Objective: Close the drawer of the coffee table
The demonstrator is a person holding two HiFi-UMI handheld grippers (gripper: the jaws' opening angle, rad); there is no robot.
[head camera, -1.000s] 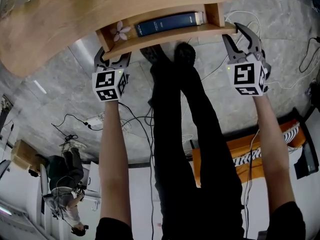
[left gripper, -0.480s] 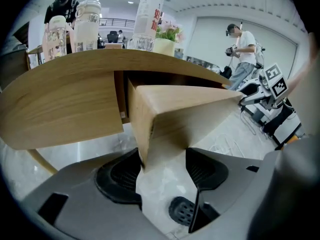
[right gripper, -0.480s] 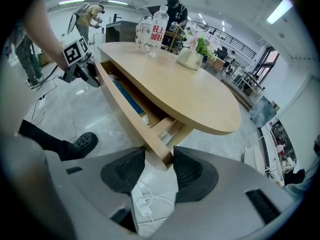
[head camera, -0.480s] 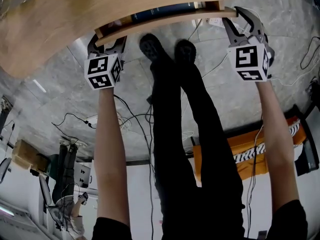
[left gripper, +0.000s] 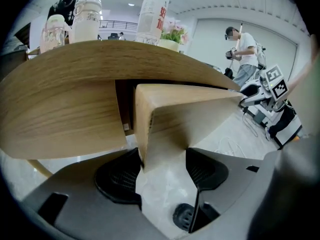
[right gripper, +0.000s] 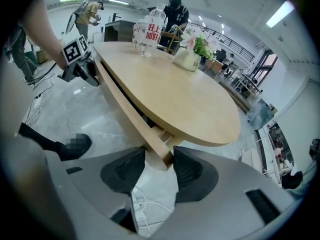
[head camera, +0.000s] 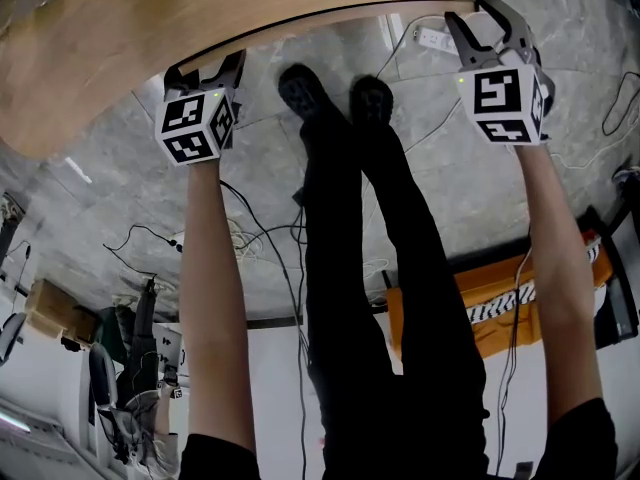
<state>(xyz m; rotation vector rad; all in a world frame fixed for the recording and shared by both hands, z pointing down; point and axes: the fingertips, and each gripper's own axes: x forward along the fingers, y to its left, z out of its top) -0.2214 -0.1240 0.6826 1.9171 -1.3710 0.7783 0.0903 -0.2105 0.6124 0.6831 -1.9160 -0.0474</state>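
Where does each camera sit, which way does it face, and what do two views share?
Head view: on the head, steeply down at the coffee table; shows legs, left gripper, right gripper.
Left gripper view: on that gripper, along its jaws at the drawer front.
Right gripper view: likewise, at the drawer front's other end; shoe shows.
Both share the drawer front.

Coffee table (head camera: 150, 28) and drawer (left gripper: 200, 116): pale wood grain. Left gripper (head camera: 207, 65) and right gripper (head camera: 470, 10): grey bodies, white cubes bearing black square markers. Floor (head camera: 100, 198): grey marbled. Person's trousers (head camera: 350, 268): black
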